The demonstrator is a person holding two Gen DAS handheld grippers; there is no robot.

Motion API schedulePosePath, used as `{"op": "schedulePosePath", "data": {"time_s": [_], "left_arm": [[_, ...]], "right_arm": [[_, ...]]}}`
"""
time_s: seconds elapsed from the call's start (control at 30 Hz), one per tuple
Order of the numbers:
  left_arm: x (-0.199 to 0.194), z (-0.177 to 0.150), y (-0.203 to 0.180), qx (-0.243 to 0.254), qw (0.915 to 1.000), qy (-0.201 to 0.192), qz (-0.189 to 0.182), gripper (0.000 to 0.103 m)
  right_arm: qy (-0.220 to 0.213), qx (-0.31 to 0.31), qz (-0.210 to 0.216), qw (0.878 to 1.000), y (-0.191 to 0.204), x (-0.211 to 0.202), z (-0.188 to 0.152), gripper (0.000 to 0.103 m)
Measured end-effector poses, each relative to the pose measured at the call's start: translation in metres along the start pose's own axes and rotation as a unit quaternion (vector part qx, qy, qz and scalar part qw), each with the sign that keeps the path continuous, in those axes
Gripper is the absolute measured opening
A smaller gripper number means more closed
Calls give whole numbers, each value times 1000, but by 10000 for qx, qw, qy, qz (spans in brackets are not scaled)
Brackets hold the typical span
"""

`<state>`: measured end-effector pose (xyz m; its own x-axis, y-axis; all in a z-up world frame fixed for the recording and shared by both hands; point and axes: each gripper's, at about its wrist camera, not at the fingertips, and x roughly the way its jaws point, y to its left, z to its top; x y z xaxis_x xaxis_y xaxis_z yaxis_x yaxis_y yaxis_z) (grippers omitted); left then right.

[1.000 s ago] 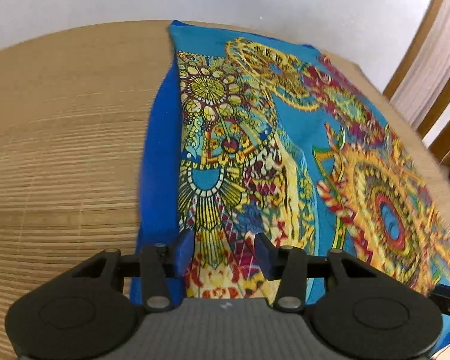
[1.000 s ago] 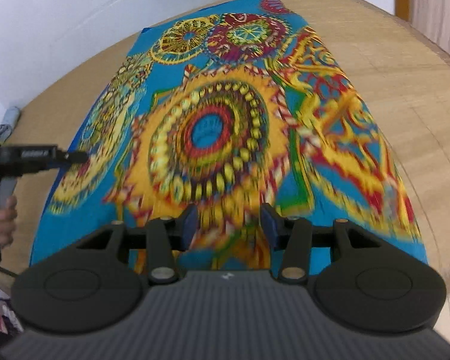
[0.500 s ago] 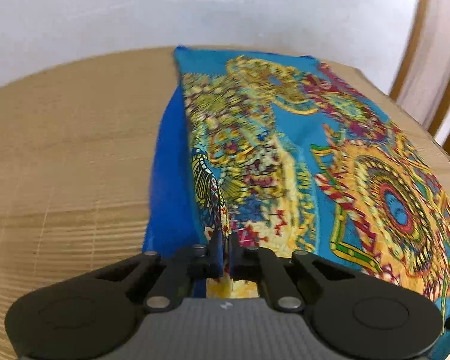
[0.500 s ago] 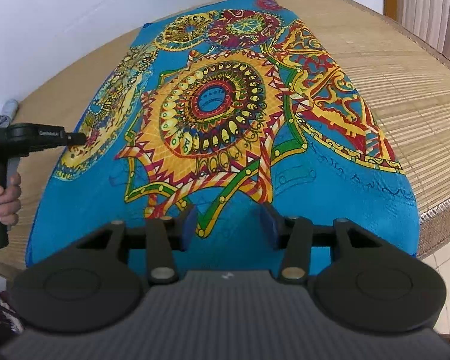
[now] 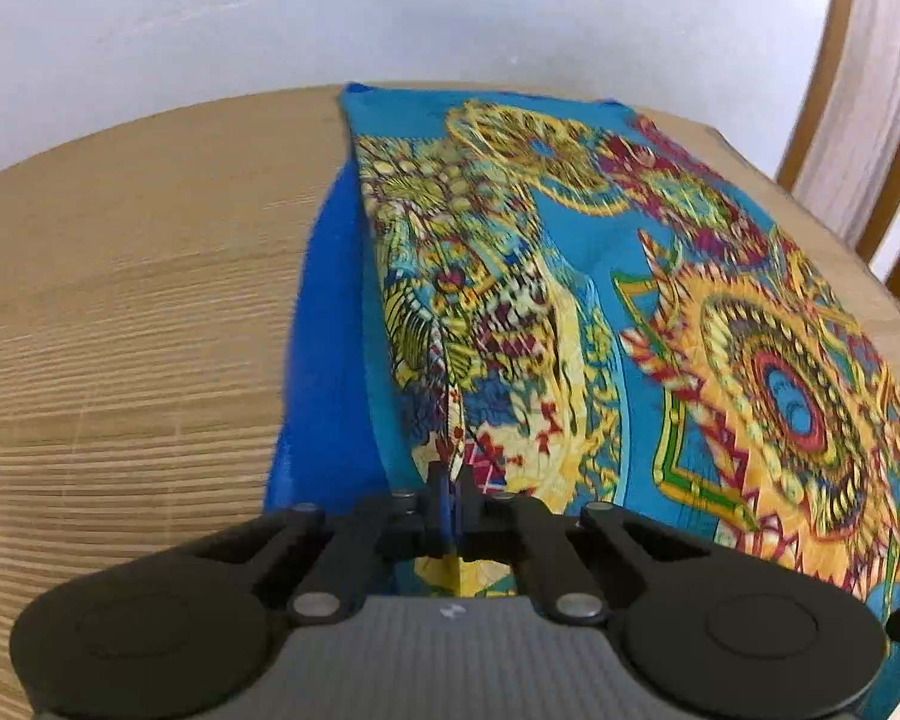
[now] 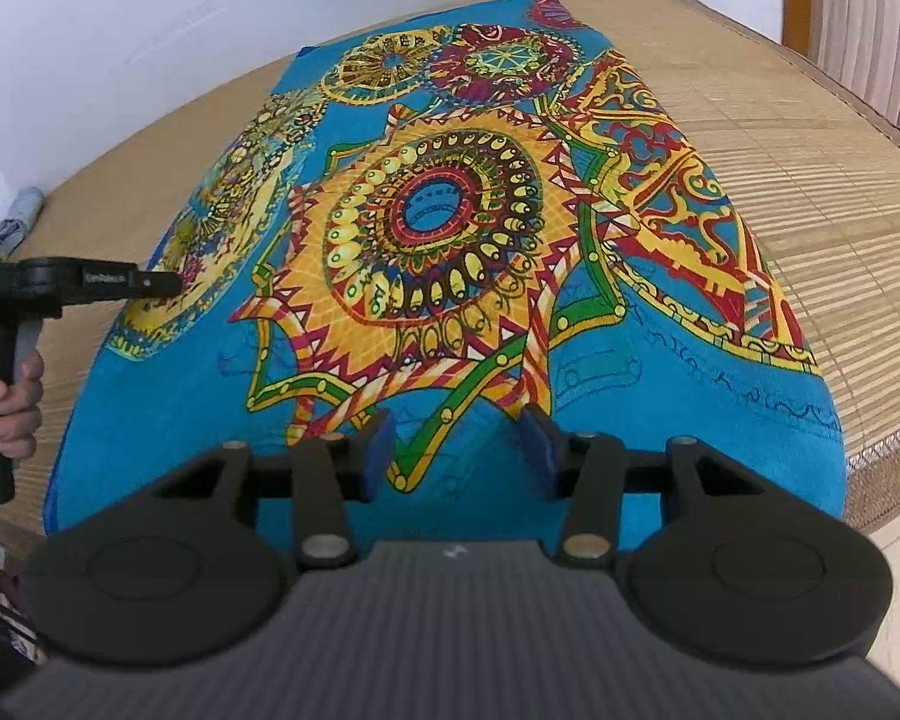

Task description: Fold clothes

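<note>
A bright blue cloth (image 5: 600, 252) printed with yellow and red mandalas lies spread flat on a woven straw mat (image 5: 120, 312). My left gripper (image 5: 450, 477) is shut on a pinched ridge of the cloth near its left side, beside a plain blue strip (image 5: 330, 360). The right wrist view shows that same left gripper (image 6: 150, 285) coming in from the left, held by a hand (image 6: 12, 402). My right gripper (image 6: 459, 444) stands open just above the near blue hem of the cloth (image 6: 438, 210). Its blue pads (image 6: 378, 444) press on nothing.
The mat (image 6: 810, 192) ends at a fringed edge (image 6: 876, 474) at the right, with pale floor below. A white wall runs behind. Wooden posts with a curtain (image 5: 858, 90) stand at the far right. A small grey bundle (image 6: 21, 216) lies at the mat's far left.
My left jaws closed on the cloth and pinched up a ridge. The right gripper shifted back toward the near hem and stayed open.
</note>
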<state>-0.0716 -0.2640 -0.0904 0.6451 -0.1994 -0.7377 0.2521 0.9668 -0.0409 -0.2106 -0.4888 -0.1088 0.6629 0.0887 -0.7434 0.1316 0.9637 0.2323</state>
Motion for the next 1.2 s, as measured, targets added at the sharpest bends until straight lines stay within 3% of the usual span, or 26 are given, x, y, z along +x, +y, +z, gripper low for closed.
{"op": "schedulePosePath", "data": {"time_s": [0.1,0.23,0.27,0.47,0.6,0.67,0.8,1.0,1.07,1.2], "left_arm": [[-17,3,6,-156,9988,-207,413,0],[-8,-3,24,-338,9984,167,414,2],[-4,-5,24,-310,9978,251,538,8],[-7,-16,23,16,9955,234,921,23],[-21,-24,37,-233,9976,403,517,27],[-31,-34,45,-428,9977,523,104,43],[-53,-57,57,-862,9927,660,-520,48],[-74,-81,56,-1244,9862,741,-803,57],[-78,-88,51,-1386,9836,766,-861,59],[-91,-98,39,-1364,9849,775,-728,62]], "right_arm": [[64,-37,9,10000,-1,0,2,48],[69,-118,72,9999,-5,-1,1,48],[60,-146,88,9998,-6,-1,0,48],[109,-129,-43,9998,-20,-6,-2,48],[-151,137,-328,9993,-49,-21,-5,48],[-432,302,-450,9976,-74,-33,-8,49],[-638,705,-584,9938,-125,-41,-7,49],[-396,1543,476,9861,-176,-25,-14,52],[-524,1431,801,9851,-177,-23,-17,67],[-390,873,1052,9898,-165,-18,-18,67]]}}
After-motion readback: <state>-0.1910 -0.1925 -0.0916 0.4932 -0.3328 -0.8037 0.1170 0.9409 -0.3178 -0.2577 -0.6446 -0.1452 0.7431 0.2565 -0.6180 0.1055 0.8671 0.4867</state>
